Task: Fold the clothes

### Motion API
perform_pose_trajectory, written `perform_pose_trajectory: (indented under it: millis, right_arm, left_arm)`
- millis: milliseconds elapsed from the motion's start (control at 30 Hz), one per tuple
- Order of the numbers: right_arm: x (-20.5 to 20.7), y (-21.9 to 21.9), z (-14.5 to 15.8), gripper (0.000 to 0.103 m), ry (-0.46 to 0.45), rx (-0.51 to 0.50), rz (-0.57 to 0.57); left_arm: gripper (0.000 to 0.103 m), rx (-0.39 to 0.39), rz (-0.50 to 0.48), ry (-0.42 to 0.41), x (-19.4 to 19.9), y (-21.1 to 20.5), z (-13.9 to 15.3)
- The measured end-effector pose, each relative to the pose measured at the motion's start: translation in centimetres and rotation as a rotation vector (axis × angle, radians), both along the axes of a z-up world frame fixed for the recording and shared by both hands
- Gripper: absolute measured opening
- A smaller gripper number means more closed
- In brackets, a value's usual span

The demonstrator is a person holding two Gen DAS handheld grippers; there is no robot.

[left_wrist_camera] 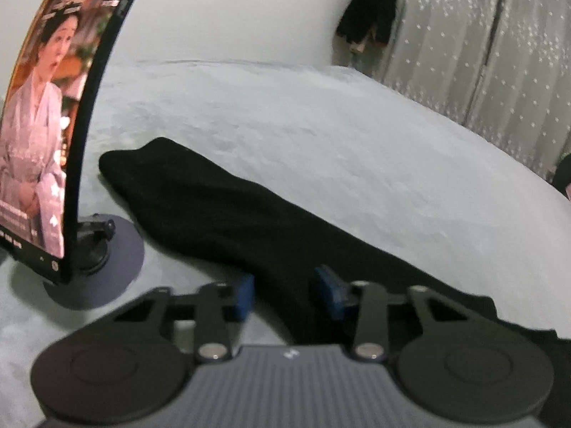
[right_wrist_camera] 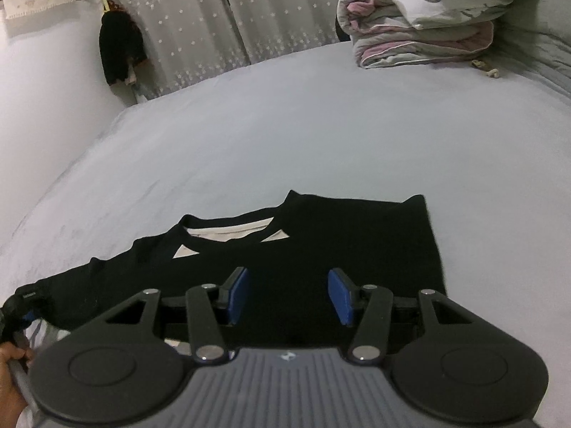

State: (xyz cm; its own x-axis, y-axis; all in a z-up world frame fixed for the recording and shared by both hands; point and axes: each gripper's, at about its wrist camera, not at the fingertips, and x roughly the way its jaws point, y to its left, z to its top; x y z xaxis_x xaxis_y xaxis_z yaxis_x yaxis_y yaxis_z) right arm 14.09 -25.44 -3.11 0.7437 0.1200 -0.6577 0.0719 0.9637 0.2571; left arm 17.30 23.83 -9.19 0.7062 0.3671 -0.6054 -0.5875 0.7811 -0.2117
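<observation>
Left to right. A tablet (left_wrist_camera: 46,114) on a round-based stand (left_wrist_camera: 103,267) plays a video at the far left of the bed (left_wrist_camera: 321,135). Just beside the stand lies the sleeve (left_wrist_camera: 200,196) of a black T-shirt (right_wrist_camera: 321,249), running back toward the left gripper (left_wrist_camera: 283,292). The blue pads (left_wrist_camera: 244,296) of this gripper stand narrowly apart with dark cloth lying between them; whether they pinch it cannot be told from the left wrist view.

In the right wrist view the T-shirt lies flat near the bed's front edge, collar (right_wrist_camera: 228,230) away from the camera, one side already laid over the body so that its right edge runs straight. The right gripper (right_wrist_camera: 287,294) hovers above the lower body of the shirt, jaws about half open, holding nothing. A hand (right_wrist_camera: 10,374) shows at the lower left corner.

Step in hand, as judged: bringing the left sleeve across the body. To do it well, take the sleeve near its seam, lift only enough to clear the cloth beneath, carry it over level, and let the right gripper steady the body so the straight right edge is not dragged.

Room for moving: the bed is bare beyond the collar. Stacked quilts (right_wrist_camera: 428,25) sit far right, well apart; a starred curtain (right_wrist_camera: 214,18) hangs behind. The tablet stand is the one near obstacle.
</observation>
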Motion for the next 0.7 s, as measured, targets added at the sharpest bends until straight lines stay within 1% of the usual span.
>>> perform_pose_trajectory:
  millis: [33,67,100,167,233,500,700]
  right_arm:
    - [0.1,0.1,-0.1,0.050,0.002,0.002,0.002]
    - [0.3,0.2,-0.2,0.050,0.004,0.004,0.004]
    - [0.4,0.4,-0.3,0.050,0.005,0.007,0.006]
    - [0.6,0.6,-0.3,0.050,0.004,0.016,0.011]
    - [0.7,0.8,-0.3,0.050,0.003,0.025,0.015]
    - [0.7,1.2,-0.1,0.050,-0.004,0.044,0.028]
    - [0.5,1.0,0.3,0.050,-0.015,0.057,0.025]
  left_arm:
    - [0.013,-0.014,-0.002,-0.016,-0.1,0.1,0.2]
    - [0.012,-0.029,-0.006,-0.032,-0.2,0.2,0.4]
    - [0.011,-0.025,-0.015,-0.047,-0.3,0.1,0.7]
    - [0.010,-0.013,-0.036,-0.078,-0.6,-0.3,1.3]
    - [0.010,-0.028,-0.071,-0.125,-0.9,-0.5,1.9]
    - [0.010,-0.176,-0.247,-0.376,-3.1,-1.1,4.7]
    - [0.010,-0.213,-0.396,-0.464,-3.6,-2.6,6.1]
